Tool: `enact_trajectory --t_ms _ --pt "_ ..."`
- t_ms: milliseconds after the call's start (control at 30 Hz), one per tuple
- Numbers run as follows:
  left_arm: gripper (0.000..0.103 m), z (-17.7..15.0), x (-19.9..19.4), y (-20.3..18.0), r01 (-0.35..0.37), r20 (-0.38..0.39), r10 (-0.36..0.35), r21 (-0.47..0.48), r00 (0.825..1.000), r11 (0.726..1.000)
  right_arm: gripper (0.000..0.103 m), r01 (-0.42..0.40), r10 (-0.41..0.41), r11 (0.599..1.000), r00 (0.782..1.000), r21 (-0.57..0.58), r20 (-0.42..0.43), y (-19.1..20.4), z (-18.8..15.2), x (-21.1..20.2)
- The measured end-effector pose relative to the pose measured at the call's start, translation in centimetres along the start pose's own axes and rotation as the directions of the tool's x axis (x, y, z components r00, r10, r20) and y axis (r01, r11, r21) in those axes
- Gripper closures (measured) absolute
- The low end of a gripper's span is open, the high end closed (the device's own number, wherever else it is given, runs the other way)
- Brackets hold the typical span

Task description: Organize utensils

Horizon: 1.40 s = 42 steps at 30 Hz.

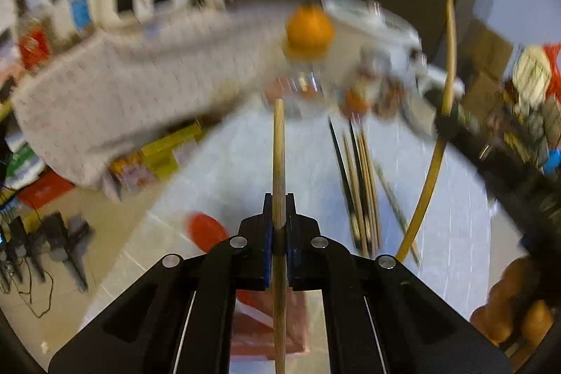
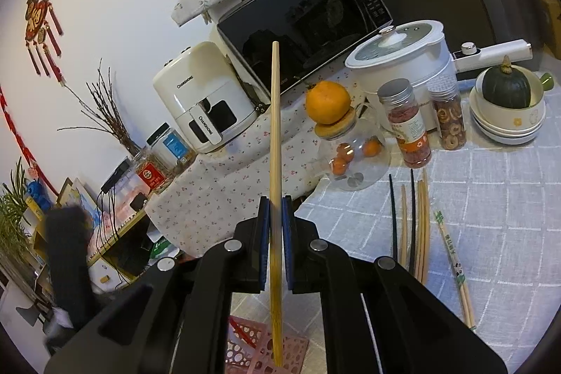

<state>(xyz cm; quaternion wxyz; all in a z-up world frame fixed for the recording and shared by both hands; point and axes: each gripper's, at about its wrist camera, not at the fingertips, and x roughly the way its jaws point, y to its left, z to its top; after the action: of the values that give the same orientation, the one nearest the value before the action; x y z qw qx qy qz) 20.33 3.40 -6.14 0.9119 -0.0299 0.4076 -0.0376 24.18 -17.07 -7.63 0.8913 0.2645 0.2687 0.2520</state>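
Left gripper [image 1: 279, 226] fingers clamped on one bamboo chopstick [image 1: 278, 163], held upright between the blue pads [image 1: 268, 244]; its tip is seen near a blurred jar [image 1: 298, 86]. Right gripper [image 2: 276, 226] fingers likewise closed tight on a second chopstick [image 2: 275, 128], pointing up past the microwave [image 2: 305, 20]. Both sticks are lifted off the table [image 2: 491, 198]. A loose chopstick pile [image 2: 413, 226] lies flat on the checked cloth, right of the right gripper, with a wrapped pair [image 2: 452, 265] just beside it. A pink holder [image 2: 259, 349] is seen below the right gripper. Bare cloth is seen right of the pile; jars and bowls [image 2: 505, 125] crowd the far edge.
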Motion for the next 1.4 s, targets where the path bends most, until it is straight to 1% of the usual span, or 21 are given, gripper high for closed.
enact_trajectory --t_ms 67,167,233,333,400,467,500,567,700,800,833,867,900,933,967,1000,1100,1167,1267,1367,1400 --pt "0.098 0.5 -1.6 1.1 0.016 0.061 -0.013 -0.039 0.998 0.999 0.096 -0.005 0.005 1.000 1.000 -0.006 -0.002 0.3 -0.1 0.1" --pt "0.098 1.1 -3.4 2.2 0.036 0.115 -0.027 -0.081 0.993 0.996 0.096 -0.011 0.011 1.000 1.000 -0.006 0.000 0.6 -0.1 0.0" --pt "0.098 1.5 -4.9 3.1 0.048 0.169 -0.029 -0.112 0.985 0.993 0.096 -0.013 0.013 1.000 1.000 -0.010 0.001 0.8 -0.2 0.0" --pt "0.098 1.9 -6.7 3.4 0.043 0.266 -0.007 -0.130 0.964 0.991 0.096 -0.017 0.017 1.000 1.000 -0.022 0.003 1.3 -0.4 0.0" --pt "0.098 1.7 -7.3 3.5 0.037 0.339 0.013 -0.141 0.941 0.989 0.096 -0.020 0.020 0.999 1.000 -0.031 0.004 1.6 -0.6 0.0" --pt "0.098 1.4 -7.5 3.8 0.050 0.376 0.010 -0.148 0.926 0.988 0.096 -0.023 0.023 0.999 1.000 -0.039 0.005 1.9 -0.7 0.0" --pt "0.098 1.2 -7.0 3.5 0.033 0.381 0.023 -0.139 0.924 0.990 0.096 -0.022 0.023 0.999 1.000 -0.041 0.004 2.0 -0.8 0.1" --pt "0.098 0.7 -6.1 3.4 -0.001 0.366 0.046 -0.122 0.929 0.993 0.096 -0.024 0.024 0.999 1.000 -0.044 0.010 2.2 -0.8 0.0" --pt "0.098 -1.0 -5.0 3.5 -0.020 0.358 0.065 -0.128 0.932 0.992 0.096 -0.029 0.031 0.998 0.999 -0.060 0.031 2.6 -1.0 -0.2" --pt "0.098 -2.2 -3.6 3.2 -0.054 0.290 0.080 -0.098 0.954 0.994 0.096 -0.045 0.048 0.996 0.998 -0.080 0.037 3.3 -1.3 0.2" --pt "0.097 -2.5 -3.2 3.3 -0.043 0.255 0.068 -0.103 0.965 0.994 0.096 -0.050 0.054 0.995 0.998 -0.088 0.038 3.6 -1.6 0.4" --pt "0.096 -2.5 -3.1 3.6 -0.040 0.235 0.066 -0.113 0.970 0.993 0.096 -0.054 0.057 0.994 0.998 -0.097 0.035 3.9 -1.9 0.7" --pt "0.089 -2.4 -3.2 4.0 -0.031 0.213 0.060 -0.137 0.975 0.990 0.096 -0.054 0.058 0.993 0.998 -0.106 0.035 4.2 -2.4 1.1" --pt "0.077 -2.4 -3.6 4.5 -0.016 0.208 0.049 -0.157 0.977 0.987 0.096 -0.054 0.058 0.992 0.998 -0.115 0.034 4.4 -2.9 1.5" --pt "0.071 -2.2 -4.1 5.1 -0.001 0.211 0.039 -0.179 0.977 0.984 0.096 -0.054 0.059 0.990 0.998 -0.127 0.034 4.7 -3.4 1.8" --pt "0.065 -2.0 -4.8 5.7 -0.005 0.209 0.047 -0.200 0.977 0.980 0.096 -0.052 0.058 0.989 0.998 -0.140 0.036 5.0 -3.7 2.0" --pt "0.064 -1.7 -5.8 6.6 -0.051 0.168 0.086 -0.201 0.982 0.978 0.096 -0.040 0.051 0.981 0.997 -0.191 0.052 6.0 -5.0 2.6" --pt "0.064 -2.0 -5.8 7.4 -0.071 0.119 0.099 -0.218 0.988 0.973 0.096 -0.032 0.045 0.975 0.997 -0.218 0.057 6.4 -5.7 3.0" --pt "0.064 -2.3 -4.7 8.5 -0.063 0.043 0.076 -0.255 0.996 0.965 0.095 -0.002 0.017 0.962 0.999 -0.274 0.051 7.1 -6.8 3.5" --pt "0.064 -2.5 -4.0 9.2 -0.051 -0.009 0.050 -0.280 0.999 0.959 0.092 0.016 -0.006 0.952 0.999 -0.306 0.036 7.1 -7.9 3.6" --pt "0.063 -2.6 -3.9 9.3 -0.044 -0.019 0.040 -0.286 0.999 0.957 0.090 0.020 -0.013 0.950 1.000 -0.312 0.024 7.1 -8.1 3.6"
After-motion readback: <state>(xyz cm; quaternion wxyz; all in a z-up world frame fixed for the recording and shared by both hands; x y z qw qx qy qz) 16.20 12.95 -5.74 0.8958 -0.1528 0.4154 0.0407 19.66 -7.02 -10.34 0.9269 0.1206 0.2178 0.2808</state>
